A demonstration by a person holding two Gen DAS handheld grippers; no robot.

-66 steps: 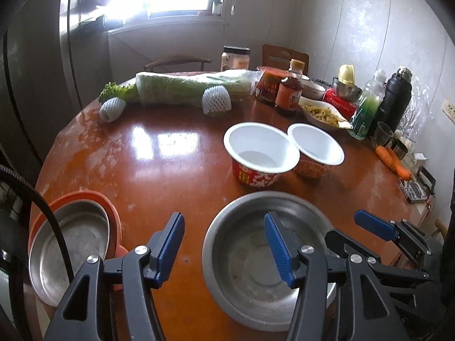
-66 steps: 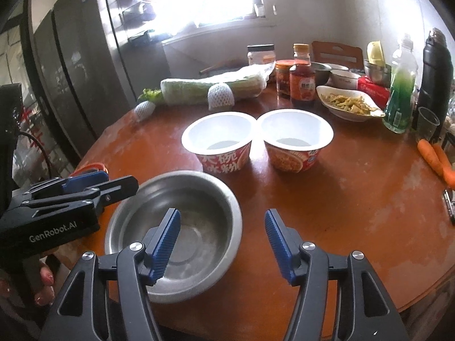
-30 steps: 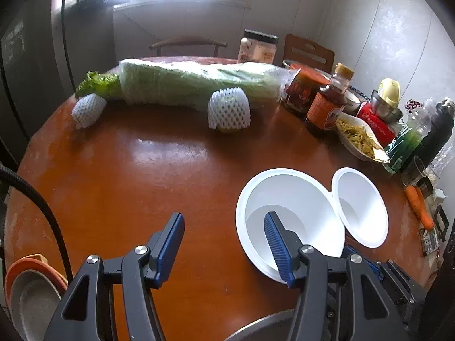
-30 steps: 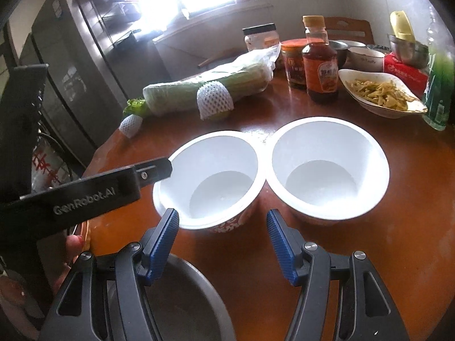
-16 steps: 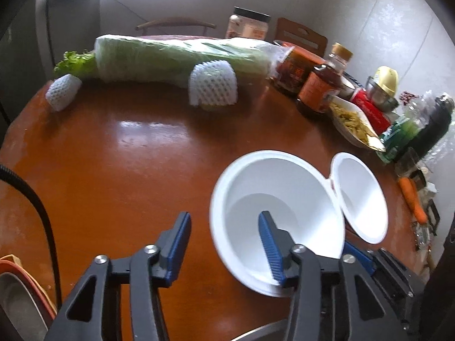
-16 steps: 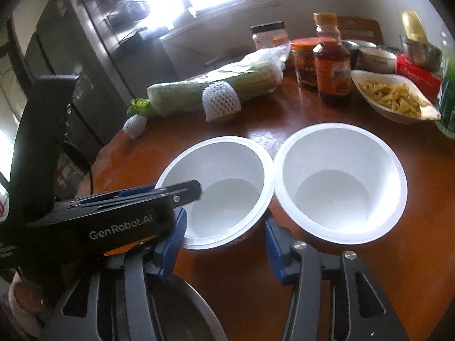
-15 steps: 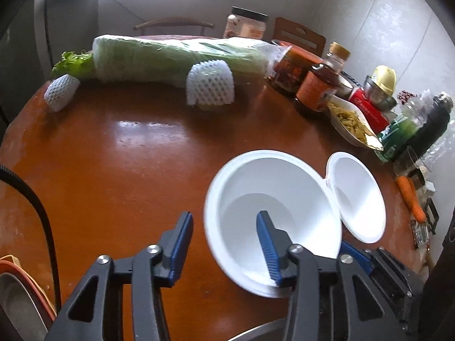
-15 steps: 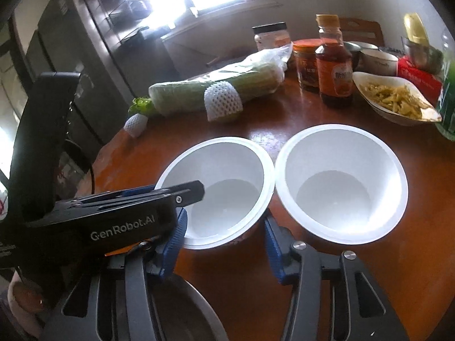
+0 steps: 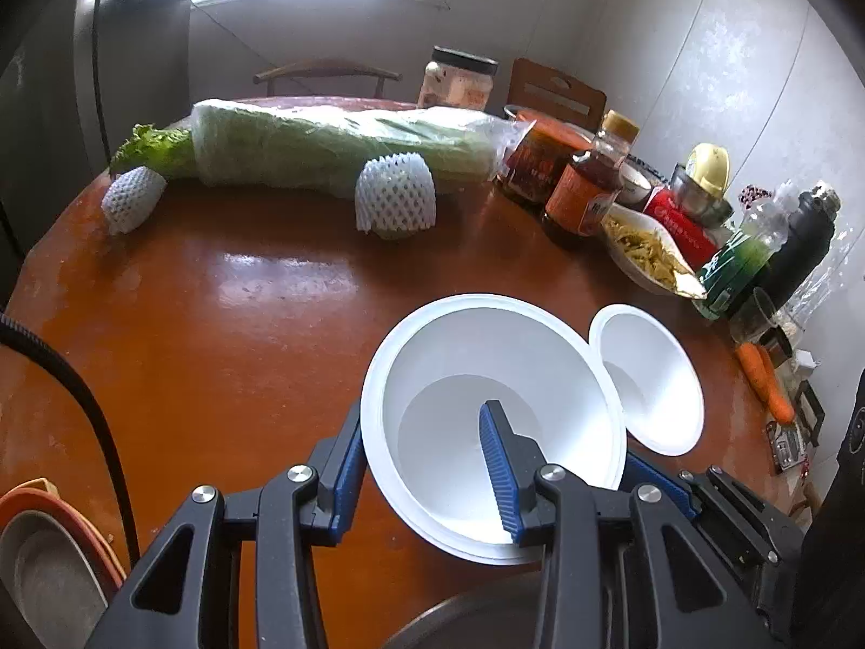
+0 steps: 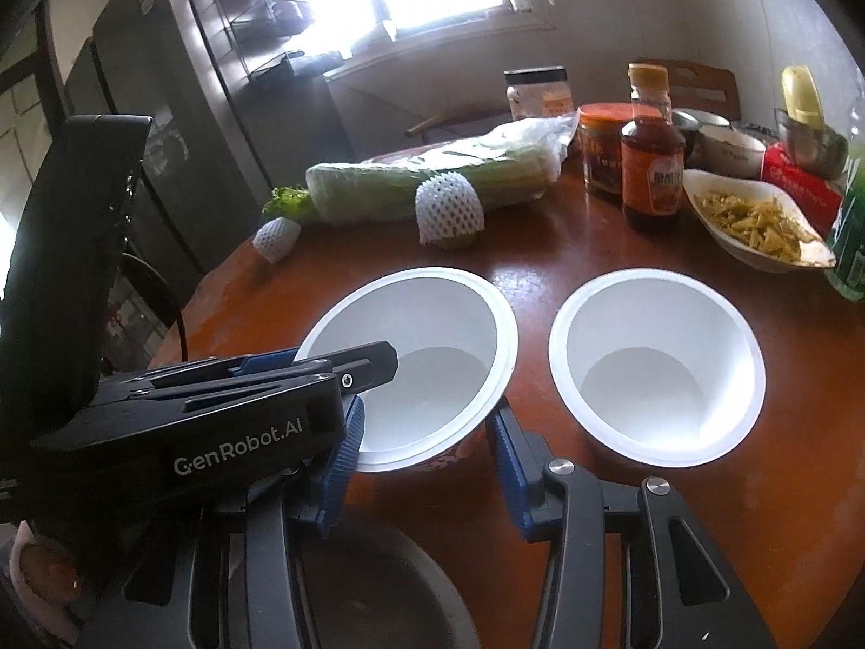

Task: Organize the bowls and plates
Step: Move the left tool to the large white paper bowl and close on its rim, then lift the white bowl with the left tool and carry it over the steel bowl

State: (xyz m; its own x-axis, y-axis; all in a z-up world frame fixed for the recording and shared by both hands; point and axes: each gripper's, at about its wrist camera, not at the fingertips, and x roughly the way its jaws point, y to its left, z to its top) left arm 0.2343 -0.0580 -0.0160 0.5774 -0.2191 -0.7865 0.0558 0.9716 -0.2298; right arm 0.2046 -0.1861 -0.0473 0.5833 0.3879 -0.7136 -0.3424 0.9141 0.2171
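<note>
Two white paper bowls stand side by side on the round brown table (image 9: 216, 324). My left gripper (image 9: 421, 465) straddles the near-left wall of the left bowl (image 9: 486, 368): one finger inside, the other pad at the outer rim, jaws closing, not pinching. My right gripper (image 10: 424, 454) flanks the same bowl (image 10: 432, 324) low on its near side, jaws closing, and one of its fingers (image 9: 654, 481) shows under the rim. The left gripper (image 10: 351, 373) reaches in from the left. The second bowl (image 10: 654, 357) stands free. A steel bowl (image 10: 378, 584) lies just below both grippers.
A steel plate on an orange plate (image 9: 32, 568) sits at the near-left edge. A wrapped cabbage (image 9: 335, 151), netted fruit (image 9: 394, 200), sauce bottle (image 9: 589, 189), food dish (image 9: 649, 259), black flask (image 9: 805, 249) and carrots (image 9: 762, 378) line the far and right sides.
Both grippers moved forward from over the steel bowl to the left white bowl. Their jaws narrowed, and the left gripper's right finger went inside that bowl.
</note>
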